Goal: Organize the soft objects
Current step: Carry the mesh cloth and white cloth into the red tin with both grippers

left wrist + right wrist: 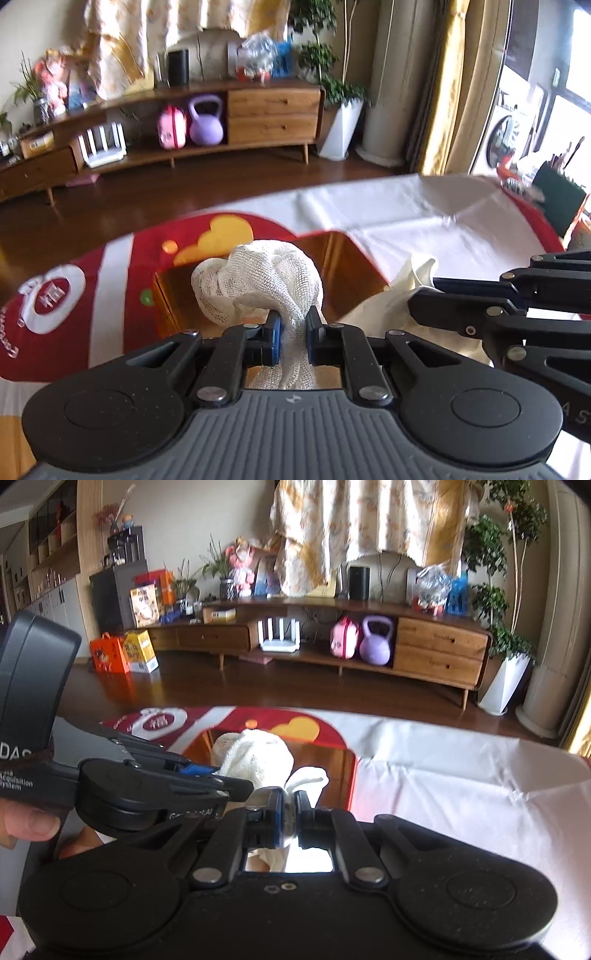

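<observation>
Left tongs [293, 326] pinching white mesh gauze bundle [266, 280], hanging just over amber box [343, 258] directly ahead. Right tongs [291, 806] pinching cream cloth [306, 779], alongside, equally near box.

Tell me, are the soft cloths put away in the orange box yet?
Not yet. Nothing looks put away. The left claw pinches a bunched white mesh cloth, and the right claw pinches a cream cloth; both cloths are up in front of the orange box. Still to do: get them into it and let go.
</observation>
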A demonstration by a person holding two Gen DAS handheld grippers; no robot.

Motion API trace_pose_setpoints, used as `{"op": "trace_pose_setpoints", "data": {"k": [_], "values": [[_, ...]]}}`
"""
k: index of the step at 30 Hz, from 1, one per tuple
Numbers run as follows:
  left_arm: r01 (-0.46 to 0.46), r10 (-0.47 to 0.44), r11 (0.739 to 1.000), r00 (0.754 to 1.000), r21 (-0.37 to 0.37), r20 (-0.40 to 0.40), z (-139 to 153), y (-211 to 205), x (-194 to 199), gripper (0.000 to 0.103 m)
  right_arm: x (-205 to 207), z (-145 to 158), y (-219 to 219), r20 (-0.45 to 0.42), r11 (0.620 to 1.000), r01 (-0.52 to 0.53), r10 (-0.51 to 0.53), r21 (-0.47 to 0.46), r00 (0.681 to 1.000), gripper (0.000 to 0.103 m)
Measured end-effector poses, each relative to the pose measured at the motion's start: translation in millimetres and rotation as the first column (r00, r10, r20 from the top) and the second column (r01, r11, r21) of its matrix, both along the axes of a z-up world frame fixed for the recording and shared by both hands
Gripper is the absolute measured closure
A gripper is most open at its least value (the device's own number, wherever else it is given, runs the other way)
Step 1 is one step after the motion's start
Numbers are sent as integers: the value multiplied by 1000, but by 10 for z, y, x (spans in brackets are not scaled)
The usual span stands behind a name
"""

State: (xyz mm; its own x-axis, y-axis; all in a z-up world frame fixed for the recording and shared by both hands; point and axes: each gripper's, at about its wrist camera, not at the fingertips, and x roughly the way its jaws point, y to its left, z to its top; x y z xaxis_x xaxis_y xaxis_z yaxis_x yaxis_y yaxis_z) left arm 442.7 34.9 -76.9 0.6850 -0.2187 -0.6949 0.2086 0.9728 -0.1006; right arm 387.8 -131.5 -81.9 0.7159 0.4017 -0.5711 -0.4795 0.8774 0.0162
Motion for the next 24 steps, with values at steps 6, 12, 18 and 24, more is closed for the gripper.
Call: {"op": "trace_pose_setpoints", "data": {"k": [6, 12, 18, 24], "values": [[-13, 15, 1000, 997, 20, -69, -186, 37, 96, 90, 127, -144, 74, -62, 1000, -11, 9, -26, 998, 93], [-5, 13, 998, 990, 59, -140, -323, 38, 192, 90, 194, -302, 119, -124, 997, -26, 17, -68, 992, 89], [-4, 16, 997, 985, 71, -174, -391, 8, 245, 90, 200, -404, 167, -163, 992, -47, 28, -113, 986, 84], [-22, 41, 995, 978, 97, -203, -396, -20, 256, 89, 190, -407, 174, -178, 990, -61, 38, -128, 983, 68]]}}
